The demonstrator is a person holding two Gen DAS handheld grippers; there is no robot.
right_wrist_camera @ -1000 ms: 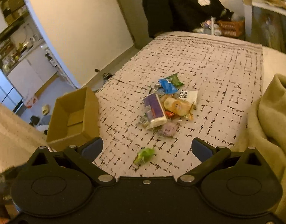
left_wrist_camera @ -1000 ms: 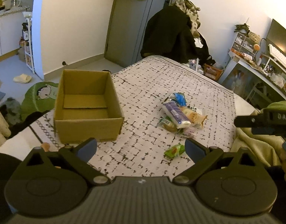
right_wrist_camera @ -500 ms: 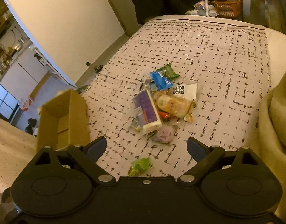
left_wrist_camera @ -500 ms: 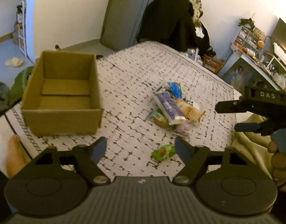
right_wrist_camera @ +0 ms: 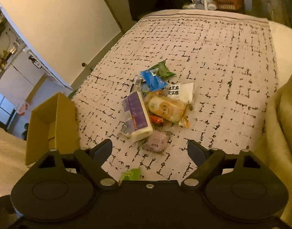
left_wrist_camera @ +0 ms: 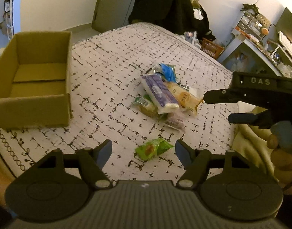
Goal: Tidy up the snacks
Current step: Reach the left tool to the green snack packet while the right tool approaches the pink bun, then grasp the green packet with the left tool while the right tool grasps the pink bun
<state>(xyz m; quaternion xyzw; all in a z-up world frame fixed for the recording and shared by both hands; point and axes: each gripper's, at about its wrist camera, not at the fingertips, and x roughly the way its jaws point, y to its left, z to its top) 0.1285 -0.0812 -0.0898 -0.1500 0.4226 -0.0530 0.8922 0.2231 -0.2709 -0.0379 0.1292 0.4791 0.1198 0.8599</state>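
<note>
Green packet (left_wrist_camera: 153, 149) lies between closing left tongs (left_wrist_camera: 143, 150).

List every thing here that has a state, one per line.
cardboard box: open, empty, upright on the bed.
snack pile: heaped, packets overlapping.
green packet: apart from the pile, lying flat, untouched.
left gripper: jaws closing, nothing gripped.
right gripper: jaws closing, nothing gripped.
</note>
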